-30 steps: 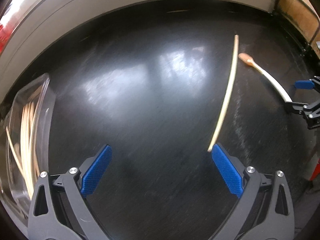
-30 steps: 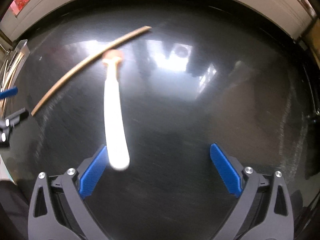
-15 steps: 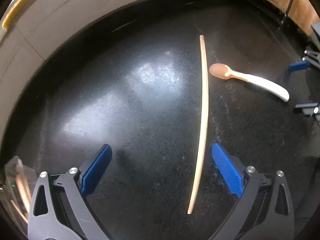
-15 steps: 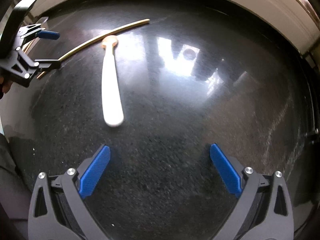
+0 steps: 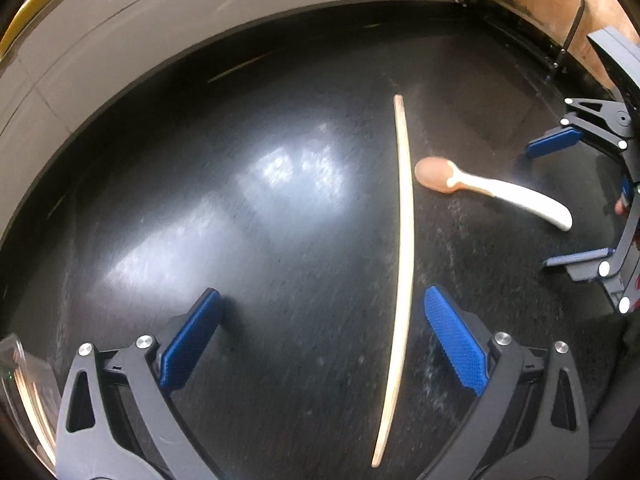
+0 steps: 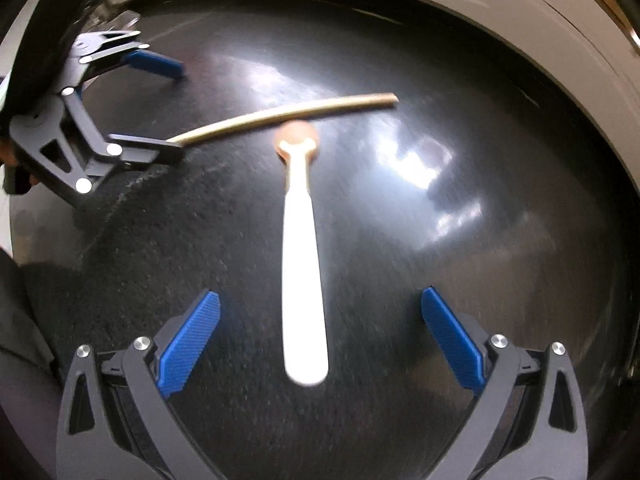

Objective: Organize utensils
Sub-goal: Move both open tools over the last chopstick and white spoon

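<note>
While both tools hover over a glossy black table (image 5: 224, 216), neither has hold of anything. Nearest the left wrist camera, the left gripper (image 5: 320, 320) stands with its blue-padded fingers (image 5: 454, 340) spread wide. A long, thin wooden chopstick (image 5: 404, 216) lies flat between them, close to the right-hand finger, and runs away from the camera. Just beyond its middle, on the right, lies a spoon (image 5: 492, 192) with a white handle and an orange-brown bowl almost touching the stick. At the lower left edge a clear container (image 5: 24, 400) is partly visible. Nearest the right wrist camera, the right gripper (image 6: 320, 320) is equally wide open, with the spoon's handle (image 6: 304, 280) lying between its fingers on the table, untouched. Farther off, the chopstick crosses just behind the spoon's bowl, its left end hidden behind the other gripper's near finger.
</note>
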`<state>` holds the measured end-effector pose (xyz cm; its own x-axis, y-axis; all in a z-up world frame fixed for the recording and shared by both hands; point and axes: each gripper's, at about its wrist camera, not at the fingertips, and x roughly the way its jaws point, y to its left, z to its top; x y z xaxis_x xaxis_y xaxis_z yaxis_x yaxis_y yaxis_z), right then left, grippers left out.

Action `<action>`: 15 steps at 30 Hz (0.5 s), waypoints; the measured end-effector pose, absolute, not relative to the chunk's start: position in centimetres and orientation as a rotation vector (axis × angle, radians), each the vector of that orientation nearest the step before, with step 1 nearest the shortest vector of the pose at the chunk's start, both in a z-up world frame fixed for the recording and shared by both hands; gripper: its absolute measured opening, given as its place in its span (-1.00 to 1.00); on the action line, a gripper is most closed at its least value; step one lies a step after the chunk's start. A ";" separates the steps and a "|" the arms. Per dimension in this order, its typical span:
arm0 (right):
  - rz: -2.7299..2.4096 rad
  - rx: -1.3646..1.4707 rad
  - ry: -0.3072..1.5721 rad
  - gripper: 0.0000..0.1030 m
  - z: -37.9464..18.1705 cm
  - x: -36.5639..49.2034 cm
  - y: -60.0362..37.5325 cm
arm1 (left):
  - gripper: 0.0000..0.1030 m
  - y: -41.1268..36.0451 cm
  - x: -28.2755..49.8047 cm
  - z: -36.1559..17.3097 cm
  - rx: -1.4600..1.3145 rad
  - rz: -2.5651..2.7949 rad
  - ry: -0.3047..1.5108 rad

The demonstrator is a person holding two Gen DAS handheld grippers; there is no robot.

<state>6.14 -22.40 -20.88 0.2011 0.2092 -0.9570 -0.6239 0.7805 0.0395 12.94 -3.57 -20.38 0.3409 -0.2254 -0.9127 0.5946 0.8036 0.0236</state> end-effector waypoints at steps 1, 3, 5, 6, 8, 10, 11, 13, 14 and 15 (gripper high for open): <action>0.613 -0.402 1.233 0.90 -20.8 6.4 -22.3 | 0.90 -3.8 13.1 -20.4 0.386 -0.553 1.097; 0.614 -0.397 1.222 0.90 -20.7 7.1 -22.1 | 0.90 -4.2 13.6 -20.4 0.384 -0.555 1.091; 0.622 -0.397 1.213 0.90 -20.6 7.6 -21.9 | 0.90 -4.5 13.9 -20.6 0.389 -0.565 1.083; 0.630 -0.401 1.208 0.90 -20.5 7.6 -21.9 | 0.91 -4.8 14.2 -20.6 0.395 -0.578 1.075; 0.640 -0.407 1.205 0.90 -20.5 7.9 -21.8 | 0.91 -5.4 14.3 -20.6 0.402 -0.597 1.060; 0.646 -0.409 1.204 0.90 -21.2 8.8 -21.7 | 0.91 -5.8 14.3 -20.6 0.405 -0.613 1.045; 0.647 -0.410 1.203 0.90 -21.2 8.8 -21.7 | 0.91 -5.9 14.3 -20.6 0.407 -0.617 1.044; 0.644 -0.405 1.200 0.90 -21.1 9.0 -21.7 | 0.91 -6.0 14.6 -20.7 0.410 -0.622 1.044; 0.642 -0.403 1.199 0.90 -21.1 9.1 -21.7 | 0.91 -6.2 14.7 -20.7 0.410 -0.622 1.045; 0.641 -0.401 1.198 0.90 -21.0 9.2 -21.7 | 0.90 -6.1 14.7 -20.8 0.410 -0.621 1.046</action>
<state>9.17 -21.71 -21.01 0.2217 0.2446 -0.9439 -0.6493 0.7592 0.0442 14.73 -6.13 -20.79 0.3561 -0.2769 -0.8925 0.6502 0.7594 0.0239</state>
